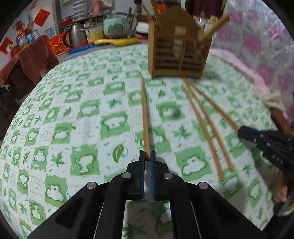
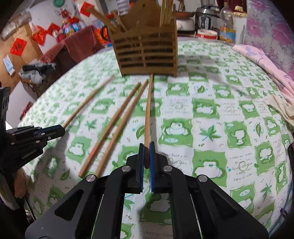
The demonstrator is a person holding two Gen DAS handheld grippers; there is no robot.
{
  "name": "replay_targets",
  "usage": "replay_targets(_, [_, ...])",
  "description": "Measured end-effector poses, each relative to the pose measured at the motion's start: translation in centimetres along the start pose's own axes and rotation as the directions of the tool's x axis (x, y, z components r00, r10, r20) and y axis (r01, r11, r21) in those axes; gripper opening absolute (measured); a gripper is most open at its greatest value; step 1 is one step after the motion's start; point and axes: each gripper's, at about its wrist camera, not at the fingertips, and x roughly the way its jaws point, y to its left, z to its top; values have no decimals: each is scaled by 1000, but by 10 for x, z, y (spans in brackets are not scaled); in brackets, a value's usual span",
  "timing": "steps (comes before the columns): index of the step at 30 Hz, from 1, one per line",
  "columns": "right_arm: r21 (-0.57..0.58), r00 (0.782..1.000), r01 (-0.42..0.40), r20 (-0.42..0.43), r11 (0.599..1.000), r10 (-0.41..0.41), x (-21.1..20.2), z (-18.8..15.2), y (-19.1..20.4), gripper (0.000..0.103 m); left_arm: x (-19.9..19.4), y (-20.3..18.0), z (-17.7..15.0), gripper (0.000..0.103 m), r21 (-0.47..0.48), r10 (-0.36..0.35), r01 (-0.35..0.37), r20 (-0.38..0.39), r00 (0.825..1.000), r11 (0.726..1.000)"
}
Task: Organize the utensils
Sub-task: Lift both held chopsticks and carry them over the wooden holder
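A slatted wooden utensil holder (image 1: 176, 55) (image 2: 147, 53) stands on the green-and-white tablecloth, with several chopsticks (image 2: 166, 12) upright in it. My left gripper (image 1: 147, 156) is shut on the near end of one wooden chopstick (image 1: 145, 117), which points toward the holder. My right gripper (image 2: 146, 147) is shut on another chopstick (image 2: 148, 114) whose far tip reaches the holder's base. Two loose chopsticks (image 2: 110, 128) (image 2: 123, 126) lie side by side on the cloth between the grippers. Each gripper shows in the other's view: the right gripper (image 1: 240, 130) and the left gripper (image 2: 62, 129).
Behind the holder are a pale green rice cooker (image 1: 115, 25), a kettle (image 1: 75, 35), a yellow pan (image 1: 117, 41) and bottles (image 2: 227, 27). A pink cloth (image 2: 261, 58) lies at the table's right edge. A red-covered chair (image 1: 35, 55) stands on the left.
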Motion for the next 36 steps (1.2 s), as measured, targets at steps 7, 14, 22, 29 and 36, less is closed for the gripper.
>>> replay_targets(7, [52,992,-24,125,998,18,-29,9,-10,7,-31,3,18,6,-44,-15,19,92,996,999])
replay_targets(14, [67,970,-32,241,997,14,-74,34,-14,7,-59,-4,46,6,-50,-25,33,155,988,998])
replay_targets(22, [40,946,-4,323,999,-9,-106,69,0,7,-85,-29,92,6,-12,-52,56,210,976,998])
replay_targets(29, [52,932,8,362,999,-26,-116,103,-1,7,-101,-38,141,6,-9,-64,69,251,966,998])
replay_targets(36, [70,904,-23,427,997,-9,-136,144,-3,7,-136,-42,195,6,-17,-67,78,350,934,997])
